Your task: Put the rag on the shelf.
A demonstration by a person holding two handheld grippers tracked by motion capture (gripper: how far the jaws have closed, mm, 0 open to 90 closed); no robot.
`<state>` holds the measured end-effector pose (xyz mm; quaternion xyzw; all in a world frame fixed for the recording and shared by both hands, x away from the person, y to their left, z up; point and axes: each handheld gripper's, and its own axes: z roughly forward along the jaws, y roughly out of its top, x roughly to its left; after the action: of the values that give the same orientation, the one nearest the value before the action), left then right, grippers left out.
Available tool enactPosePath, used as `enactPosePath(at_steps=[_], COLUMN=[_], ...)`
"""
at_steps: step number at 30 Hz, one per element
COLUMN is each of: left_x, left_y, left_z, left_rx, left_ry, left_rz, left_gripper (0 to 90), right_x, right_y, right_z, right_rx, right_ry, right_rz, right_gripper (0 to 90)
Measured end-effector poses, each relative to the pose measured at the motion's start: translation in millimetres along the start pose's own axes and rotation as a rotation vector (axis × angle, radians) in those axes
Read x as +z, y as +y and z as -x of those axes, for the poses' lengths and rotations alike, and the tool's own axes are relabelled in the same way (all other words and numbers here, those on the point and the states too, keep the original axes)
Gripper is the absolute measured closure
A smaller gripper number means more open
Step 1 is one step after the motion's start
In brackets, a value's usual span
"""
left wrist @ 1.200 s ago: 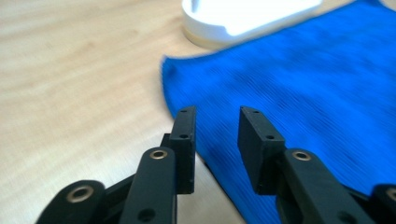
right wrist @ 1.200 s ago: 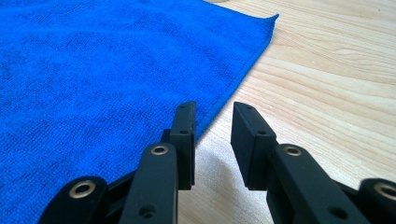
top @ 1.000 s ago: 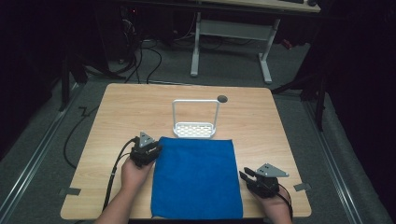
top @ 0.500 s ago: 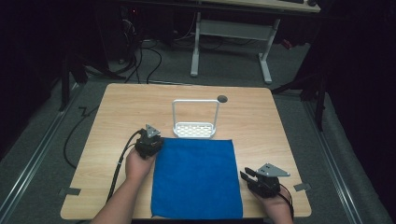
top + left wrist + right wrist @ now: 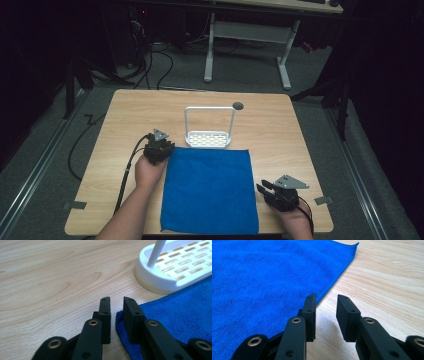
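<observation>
While a narrow gap is kept between its jaws, which have just been closing, the left gripper [image 5: 117, 302] is set at the far left corner of the blue cloth [image 5: 209, 189], whose corner lies in the gap, not yet pinched. The right gripper [image 5: 325, 301] is held part-open over bare wood just beside the cloth's right edge, gripping nothing. A white rack [image 5: 209, 139] is seen touching the cloth's far edge on the wooden table [image 5: 280, 130], where open room is left on both sides.

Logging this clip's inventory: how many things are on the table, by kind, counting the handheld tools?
Cloth, blue: 1
Rack, white: 1
Tools, black: 2, the left tool and the right tool
Total: 4
</observation>
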<state>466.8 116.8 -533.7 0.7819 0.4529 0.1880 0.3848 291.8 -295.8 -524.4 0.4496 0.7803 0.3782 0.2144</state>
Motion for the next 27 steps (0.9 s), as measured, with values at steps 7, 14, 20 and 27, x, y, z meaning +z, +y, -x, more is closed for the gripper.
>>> enactPosePath(at_steps=[7, 14, 20, 27], left_x=[-3.4, -2.4, -0.7, 2.0], left_y=[-2.5, -2.5, -1.7, -0.2], left_z=[-8.0, -8.7, -7.3, -5.1], left_rx=[-0.072, -0.079, -0.068, -0.042], left_ry=[-0.051, -0.07, -0.075, -0.096], left_rz=[0.032, 0.029, 0.022, -0.008], left_gripper=[89.8, 79.2, 69.3, 65.1], right_x=[0.1, 7.8, 22.2, 66.8], right_y=[1.3, 12.6, 30.3, 65.1], right_z=[2.0, 3.1, 5.3, 24.0], right_rx=[0.017, 0.037, 0.025, 0.068], right_ry=[-0.013, -0.012, -0.027, -0.073], right_rz=[0.016, 0.023, 0.021, -0.011], right_gripper=[69.8, 67.4, 67.2, 64.2])
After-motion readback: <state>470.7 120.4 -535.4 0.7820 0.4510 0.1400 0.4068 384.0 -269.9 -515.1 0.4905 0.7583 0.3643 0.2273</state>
